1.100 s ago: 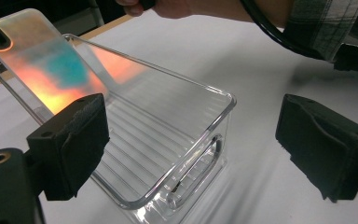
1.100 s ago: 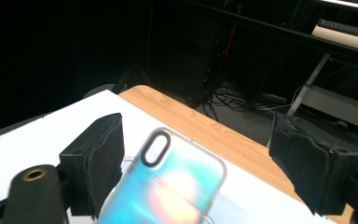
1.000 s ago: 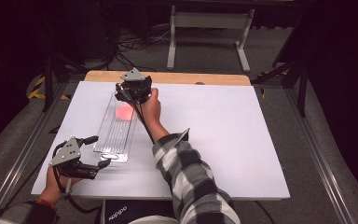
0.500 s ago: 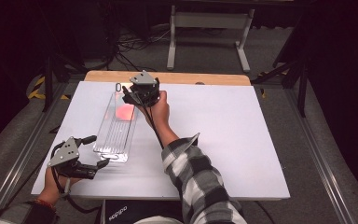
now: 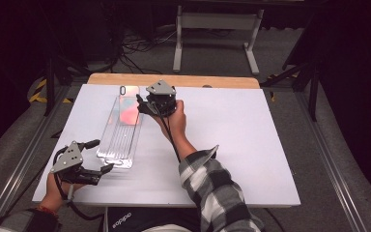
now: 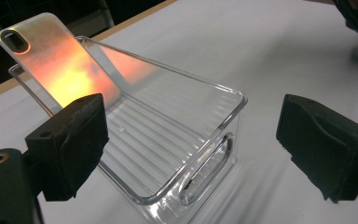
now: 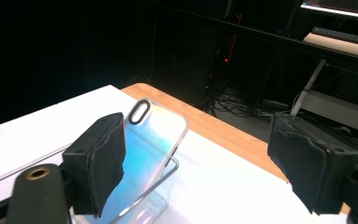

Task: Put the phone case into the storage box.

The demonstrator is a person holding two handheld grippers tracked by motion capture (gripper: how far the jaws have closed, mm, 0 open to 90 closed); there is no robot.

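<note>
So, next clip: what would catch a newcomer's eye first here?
The iridescent orange-pink translucent phone case stands out, leaning tilted at the far end of the long clear ribbed plastic tray on the white table. Beside the case, the right gripper hovers with jaws wide open and nothing between them. At the tray's near end, the left gripper is open too.

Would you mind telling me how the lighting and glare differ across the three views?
High view: table brightly lit, surroundings dark, phone case glowing pink. Left gripper view: case glares orange, clear tray catches bright rim highlights. Right gripper view: case shimmers blue against a black background, near jaws soft.
</note>
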